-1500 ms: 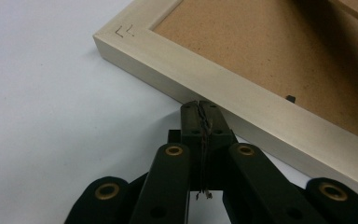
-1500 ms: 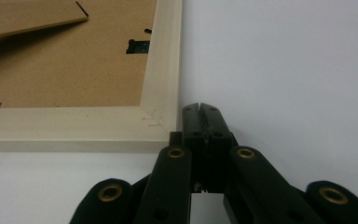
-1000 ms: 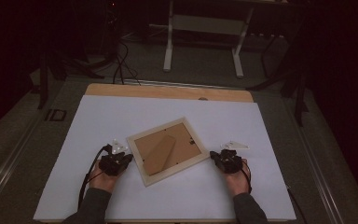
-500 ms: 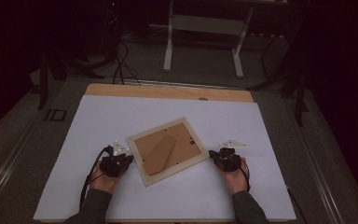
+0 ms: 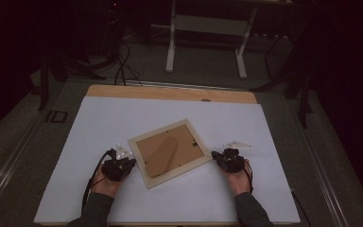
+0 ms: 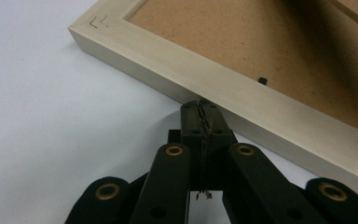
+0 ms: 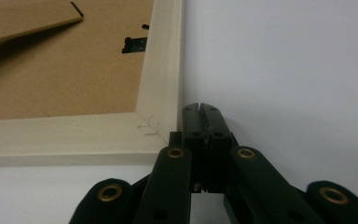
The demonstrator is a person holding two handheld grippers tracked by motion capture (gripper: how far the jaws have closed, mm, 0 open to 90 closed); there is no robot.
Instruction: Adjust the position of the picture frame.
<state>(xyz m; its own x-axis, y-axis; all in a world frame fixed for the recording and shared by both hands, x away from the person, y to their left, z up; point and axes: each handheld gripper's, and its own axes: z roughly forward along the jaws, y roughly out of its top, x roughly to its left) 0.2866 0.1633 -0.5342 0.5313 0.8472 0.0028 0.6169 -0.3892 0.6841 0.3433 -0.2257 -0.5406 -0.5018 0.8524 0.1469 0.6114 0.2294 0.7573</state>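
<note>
**High view: a frame lay face down between two closed grippers**

High view had the whole scene laid out: a pale wooden picture frame [image 5: 171, 152] lay back side up, turned at an angle, near the middle of the white table cover [image 5: 123, 113]. The left gripper [image 5: 124, 163] sat just off the frame's left edge and the right gripper [image 5: 217, 156] just off its right corner, each held by a hand coming in from the near edge. From up there the jaws were too small and dark to read.

The left gripper view settled that side. Its two black jaws were pressed together with nothing between them, and their tips stood right against the frame's outer side face, about halfway along one rail. It also showed a small black clip [image 6: 262, 80] on the brown backing board [image 6: 242, 42], which the high view blurred away.

The right gripper view told the same of the other hand: jaws squeezed closed, empty, tips just beside the frame's corner, on the white cover. Only from here could I see the black hanger [image 7: 134, 44] fixed to the backing, and the lighter stand leg [image 7: 25, 18] lying across it.
</note>
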